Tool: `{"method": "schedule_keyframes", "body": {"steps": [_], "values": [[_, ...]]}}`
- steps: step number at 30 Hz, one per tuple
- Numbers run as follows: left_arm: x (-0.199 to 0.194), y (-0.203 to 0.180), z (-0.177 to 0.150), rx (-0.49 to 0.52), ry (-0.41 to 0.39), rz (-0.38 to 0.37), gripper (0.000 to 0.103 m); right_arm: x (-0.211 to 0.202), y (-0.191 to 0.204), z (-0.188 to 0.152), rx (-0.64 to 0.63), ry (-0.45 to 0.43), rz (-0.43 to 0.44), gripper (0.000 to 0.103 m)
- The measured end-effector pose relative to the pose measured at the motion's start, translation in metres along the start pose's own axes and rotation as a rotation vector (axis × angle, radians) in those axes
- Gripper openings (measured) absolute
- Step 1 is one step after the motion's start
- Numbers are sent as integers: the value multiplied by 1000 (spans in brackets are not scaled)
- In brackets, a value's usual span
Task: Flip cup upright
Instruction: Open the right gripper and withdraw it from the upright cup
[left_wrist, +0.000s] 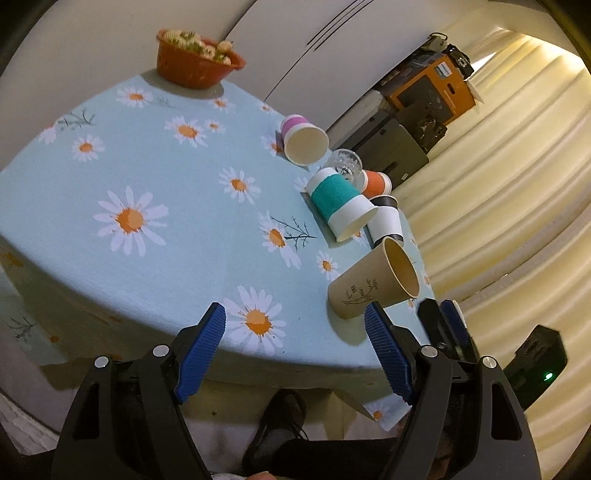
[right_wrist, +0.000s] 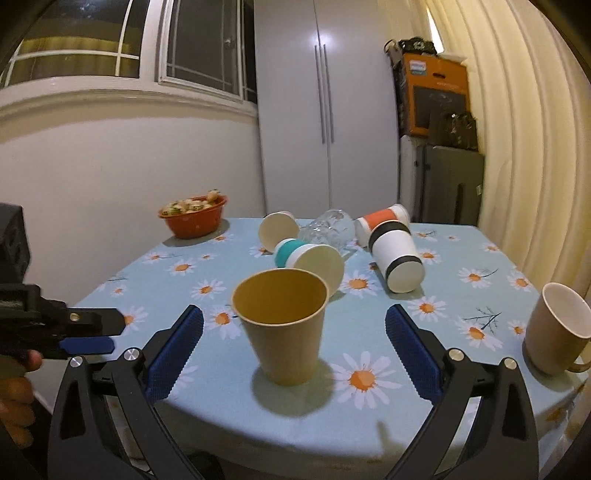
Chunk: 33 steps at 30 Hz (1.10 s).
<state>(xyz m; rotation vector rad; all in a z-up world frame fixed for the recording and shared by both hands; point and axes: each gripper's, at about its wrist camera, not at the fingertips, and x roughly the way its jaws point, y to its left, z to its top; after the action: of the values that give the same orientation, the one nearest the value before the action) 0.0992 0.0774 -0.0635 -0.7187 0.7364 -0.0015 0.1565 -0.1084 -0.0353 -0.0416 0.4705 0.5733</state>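
Both tools, left (left_wrist: 295, 354) and right (right_wrist: 293, 354), gape empty; a knock could topple the upright cup (right_wrist: 282, 325) near the surface's (right_wrist: 221, 402) front edge.

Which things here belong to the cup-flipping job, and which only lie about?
Job:
brown paper cup, upright
teal-band cup, on its side
black-band cup, on its side
orange-band cup, on its side
purple-band cup, on its side

Lying about:
red basket
beige mug

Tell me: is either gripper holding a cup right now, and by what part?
Nothing is held. Left gripper and right gripper both have open jaws; the brown paper cup stands upright, untouched.
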Motion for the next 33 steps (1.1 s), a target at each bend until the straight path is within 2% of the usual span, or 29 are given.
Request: {"method": "schedule_keyframes", "body": {"steps": [1,4,8,10,13,17,21,22,24,28,33], "values": [[-2,-2,-1,12,-3,8,81,-4,-1,2,8,-1,16,98],[-12,-10,-7,68,-31,32,87,-23,-5,12,28,-18,27,98],[-24,-19,-16,122,-48,4,90,-55,-8,28,19,-39,29,98],[-33,-28,-23,174,-76,0,96,-71,-12,37,27,-42,40,98],[-49,-47,-33,286,-156,8,96,-97,-19,48,44,-37,60,98],[-70,-71,-45,396,-203,-13,96,-120,-28,57,71,-5,89,98],[-93,-95,-59,503,-235,4,96,-149,-28,60,45,-36,89,98],[-100,-101,-64,535,-248,28,96,-155,-28,60,36,-44,90,98],[-111,-110,-72,576,-281,62,96,-170,-27,57,19,-61,96,98],[-128,-120,-85,633,-293,64,96,-188,-28,53,-14,-84,104,98],[-130,-124,-102,689,-324,109,96,-202,-35,43,-52,-102,87,98]]}}
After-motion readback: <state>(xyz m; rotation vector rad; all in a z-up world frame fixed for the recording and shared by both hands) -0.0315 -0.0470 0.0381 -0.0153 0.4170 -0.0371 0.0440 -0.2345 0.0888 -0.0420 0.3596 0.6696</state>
